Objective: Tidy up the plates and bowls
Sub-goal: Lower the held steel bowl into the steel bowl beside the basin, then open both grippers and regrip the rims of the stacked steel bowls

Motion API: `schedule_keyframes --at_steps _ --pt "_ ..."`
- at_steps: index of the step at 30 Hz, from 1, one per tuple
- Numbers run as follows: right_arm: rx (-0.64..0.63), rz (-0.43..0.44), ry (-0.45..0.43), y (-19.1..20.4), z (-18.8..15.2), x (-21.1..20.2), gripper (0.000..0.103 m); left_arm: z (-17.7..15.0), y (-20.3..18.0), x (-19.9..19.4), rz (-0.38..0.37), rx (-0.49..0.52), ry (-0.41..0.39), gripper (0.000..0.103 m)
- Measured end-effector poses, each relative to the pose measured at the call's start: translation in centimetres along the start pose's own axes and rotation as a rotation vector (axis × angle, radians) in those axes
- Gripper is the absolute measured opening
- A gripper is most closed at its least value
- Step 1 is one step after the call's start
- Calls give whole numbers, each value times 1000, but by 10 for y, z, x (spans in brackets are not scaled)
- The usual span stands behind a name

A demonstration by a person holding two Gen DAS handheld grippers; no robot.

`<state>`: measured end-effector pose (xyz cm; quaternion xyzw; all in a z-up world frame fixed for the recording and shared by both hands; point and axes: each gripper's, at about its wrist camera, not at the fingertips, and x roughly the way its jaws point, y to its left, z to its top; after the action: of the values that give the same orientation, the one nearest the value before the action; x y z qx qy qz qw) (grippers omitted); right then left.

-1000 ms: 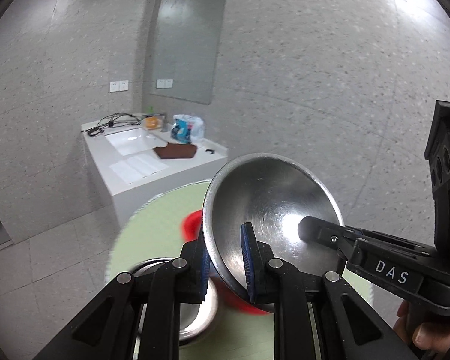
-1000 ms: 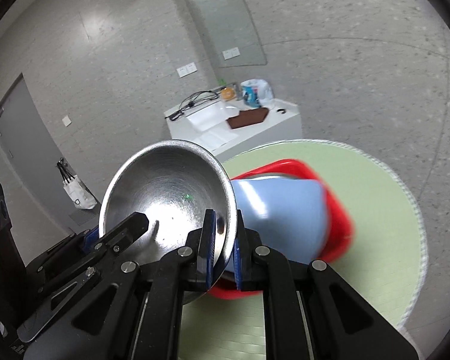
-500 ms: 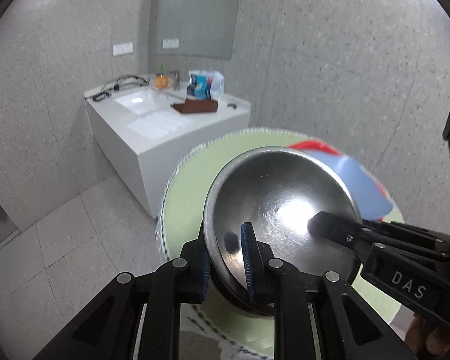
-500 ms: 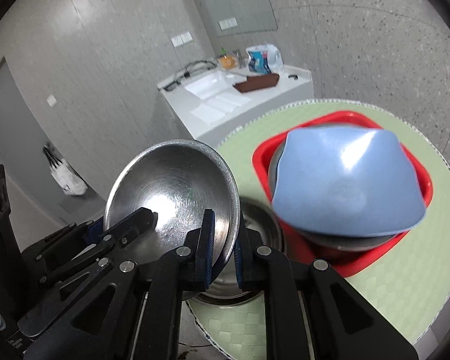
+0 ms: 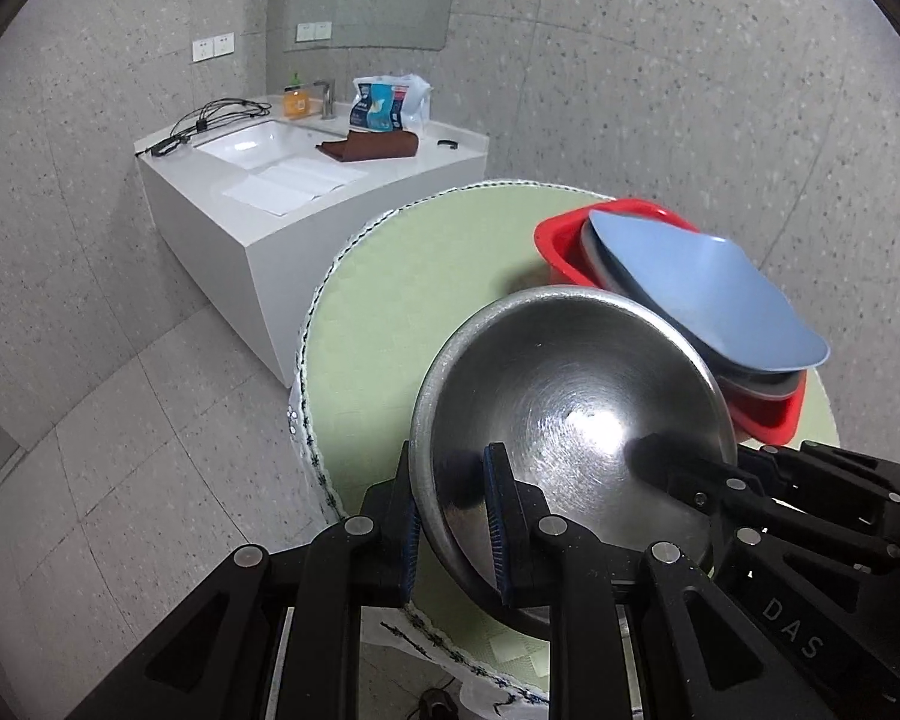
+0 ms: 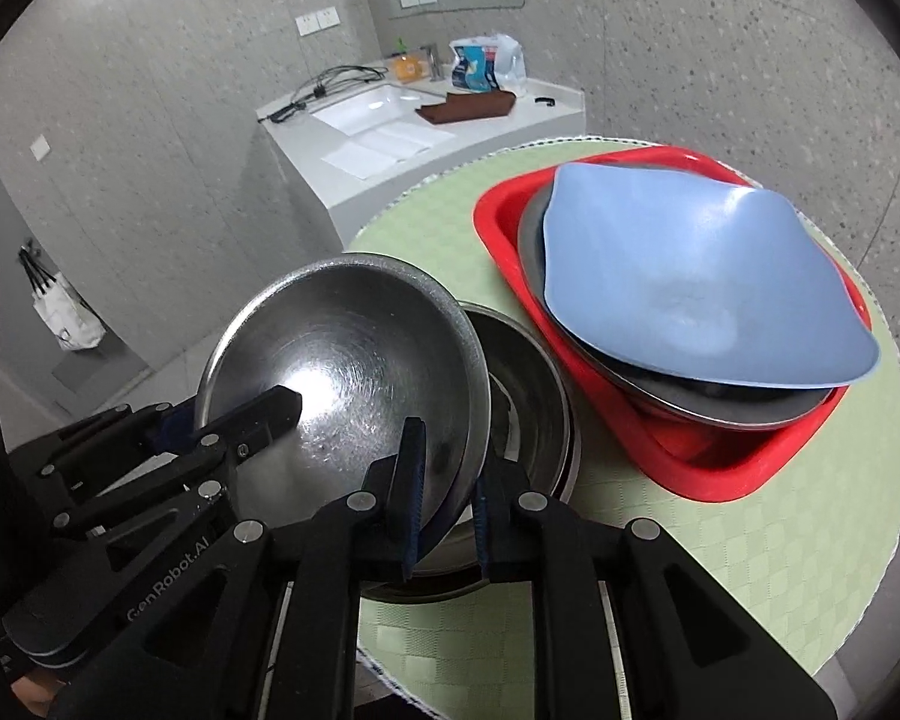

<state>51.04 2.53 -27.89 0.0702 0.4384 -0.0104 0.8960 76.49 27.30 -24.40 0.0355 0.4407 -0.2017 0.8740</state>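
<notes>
A steel bowl (image 5: 576, 414) (image 6: 342, 360) is held by both grippers. My left gripper (image 5: 450, 516) is shut on its left rim and also shows in the right wrist view (image 6: 240, 420). My right gripper (image 6: 447, 498) is shut on its right rim and also shows in the left wrist view (image 5: 678, 468). The bowl hangs tilted over another steel bowl (image 6: 534, 396) that rests on the round green table (image 6: 720, 540). A red tray (image 6: 690, 462) (image 5: 774, 414) to the right holds a grey dish and, on top, a blue square plate (image 6: 690, 276) (image 5: 708, 294).
A white sink counter (image 5: 306, 180) stands beyond the table with cables, a soap bottle, a snack bag and a brown cloth. A bag (image 6: 66, 312) hangs on the left wall. The table's edge (image 5: 306, 360) lies under the held bowl, with tiled floor below.
Both grippers have lowered the held steel bowl towards the table, and it now hangs just over the second steel bowl. The view tilted down, so the tray and blue plate show more fully.
</notes>
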Motion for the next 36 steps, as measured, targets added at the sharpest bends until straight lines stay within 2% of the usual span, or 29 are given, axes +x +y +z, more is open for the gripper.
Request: schedule_keyframes --at_steps 6,12,16,19,20,23,36 --pt "-2 -30 14 -1 -1 9 15 13 -5 16 18 28 -3 16" --pt "-12 -34 20 0 -1 10 16 10 -16 26 43 56 -6 17" --pt "-3 -27 31 -1 -3 12 17 8 -22 30 56 88 -8 21" --pt "13 -20 44 -5 -5 15 17 9 -21 32 51 77 -10 23" --pt "14 -20 44 -5 -5 15 17 9 -22 33 50 74 -10 24" --pt "18 -21 42 -7 -4 15 20 7 -20 39 46 57 8 41" --pt "0 -35 44 -5 -4 17 22 10 -10 49 74 31 31 49"
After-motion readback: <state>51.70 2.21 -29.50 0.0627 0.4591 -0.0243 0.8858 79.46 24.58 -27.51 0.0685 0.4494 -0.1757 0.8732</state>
